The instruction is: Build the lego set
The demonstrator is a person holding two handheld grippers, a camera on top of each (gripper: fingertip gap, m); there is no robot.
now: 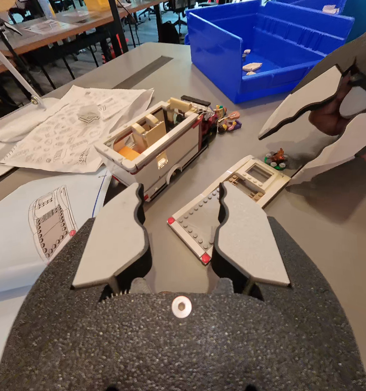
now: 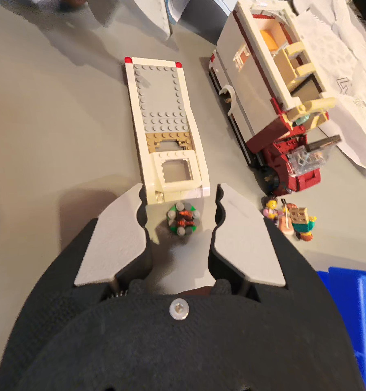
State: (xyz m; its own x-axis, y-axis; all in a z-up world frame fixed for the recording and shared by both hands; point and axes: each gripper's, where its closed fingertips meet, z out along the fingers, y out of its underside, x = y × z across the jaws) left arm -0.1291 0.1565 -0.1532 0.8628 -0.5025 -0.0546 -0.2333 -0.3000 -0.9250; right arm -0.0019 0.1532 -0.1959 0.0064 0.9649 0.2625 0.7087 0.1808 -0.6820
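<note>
Both tongs gape wide, gripping nothing. Left tongs (image 1: 181, 188) hover over the roof panel's (image 1: 195, 224) near end beside the roofless camper (image 1: 156, 146). Right tongs (image 2: 180, 188) straddle the panel's far end and the toy campfire (image 2: 182, 218) on the tabletop (image 2: 51, 127).

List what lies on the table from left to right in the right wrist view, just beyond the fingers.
Long white brick-built roof panel → small green campfire piece sitting between the open fingers, untouched → roofless white and dark red toy camper van → toy figures → printed paper sheets.
</note>
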